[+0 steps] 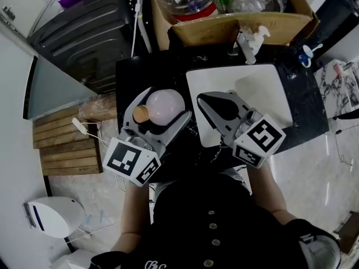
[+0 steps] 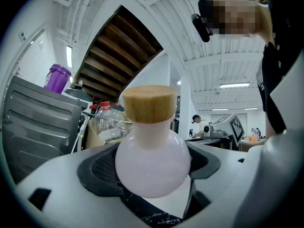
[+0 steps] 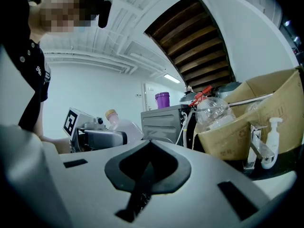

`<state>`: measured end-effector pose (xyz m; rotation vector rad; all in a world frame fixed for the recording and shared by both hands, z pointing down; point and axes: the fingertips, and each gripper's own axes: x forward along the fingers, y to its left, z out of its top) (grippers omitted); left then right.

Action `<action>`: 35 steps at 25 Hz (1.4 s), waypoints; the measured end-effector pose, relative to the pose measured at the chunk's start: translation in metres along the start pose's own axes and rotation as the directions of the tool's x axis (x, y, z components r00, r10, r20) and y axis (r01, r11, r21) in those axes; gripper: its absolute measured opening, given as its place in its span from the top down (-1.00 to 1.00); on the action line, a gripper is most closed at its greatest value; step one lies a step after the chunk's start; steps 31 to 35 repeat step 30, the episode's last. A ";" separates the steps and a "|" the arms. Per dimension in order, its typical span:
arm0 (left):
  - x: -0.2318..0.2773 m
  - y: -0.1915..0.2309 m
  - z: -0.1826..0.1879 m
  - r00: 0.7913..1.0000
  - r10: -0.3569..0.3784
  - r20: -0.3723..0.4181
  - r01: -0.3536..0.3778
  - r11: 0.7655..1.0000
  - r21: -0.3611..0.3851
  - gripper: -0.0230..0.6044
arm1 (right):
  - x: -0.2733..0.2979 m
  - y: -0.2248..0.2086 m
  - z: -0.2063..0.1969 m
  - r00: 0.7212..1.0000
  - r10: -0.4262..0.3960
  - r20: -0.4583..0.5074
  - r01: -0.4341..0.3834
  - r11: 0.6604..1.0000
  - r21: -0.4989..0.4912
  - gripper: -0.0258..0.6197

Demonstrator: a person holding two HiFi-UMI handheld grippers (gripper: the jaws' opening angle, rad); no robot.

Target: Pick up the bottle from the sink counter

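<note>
A round pale pink bottle (image 1: 164,105) with a tan wooden cap (image 1: 140,114) sits between the jaws of my left gripper (image 1: 164,109), above the left part of the black counter (image 1: 126,77). In the left gripper view the bottle (image 2: 152,163) fills the space between the dark pads, with my left gripper (image 2: 152,175) shut on its belly and the cap (image 2: 149,103) pointing up. My right gripper (image 1: 205,98) hangs shut and empty over the white sink (image 1: 263,88). In the right gripper view my right gripper (image 3: 148,148) has its jaws pressed together, and the bottle (image 3: 124,126) shows beyond it.
A cardboard box (image 1: 241,24) of clear plastic bottles stands behind the sink, with a white pump dispenser (image 1: 251,41) in front of it. A dark grey machine (image 1: 84,27) is at the back left. A wooden pallet (image 1: 61,144) lies on the floor left of the counter.
</note>
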<state>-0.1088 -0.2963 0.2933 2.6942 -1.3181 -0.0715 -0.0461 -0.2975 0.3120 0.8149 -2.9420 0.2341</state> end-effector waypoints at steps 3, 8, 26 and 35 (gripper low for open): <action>0.000 -0.001 0.001 1.000 -0.003 0.002 0.003 1.000 0.000 -0.33 | 0.000 0.000 0.000 1.000 0.002 -0.006 -0.002 1.000 -0.010 0.92; 0.002 -0.001 0.000 1.000 -0.002 0.003 0.002 1.000 0.000 -0.33 | 0.001 0.000 -0.002 1.000 -0.006 -0.013 0.006 1.000 -0.021 0.92; 0.001 0.000 -0.008 1.000 -0.016 -0.017 0.016 1.000 -0.005 -0.33 | -0.001 -0.003 -0.004 1.000 -0.023 -0.014 0.023 1.000 -0.016 0.92; 0.003 0.001 -0.010 1.000 -0.013 -0.022 0.013 1.000 -0.014 -0.33 | 0.000 -0.004 -0.004 1.000 -0.020 -0.012 0.019 1.000 -0.018 0.92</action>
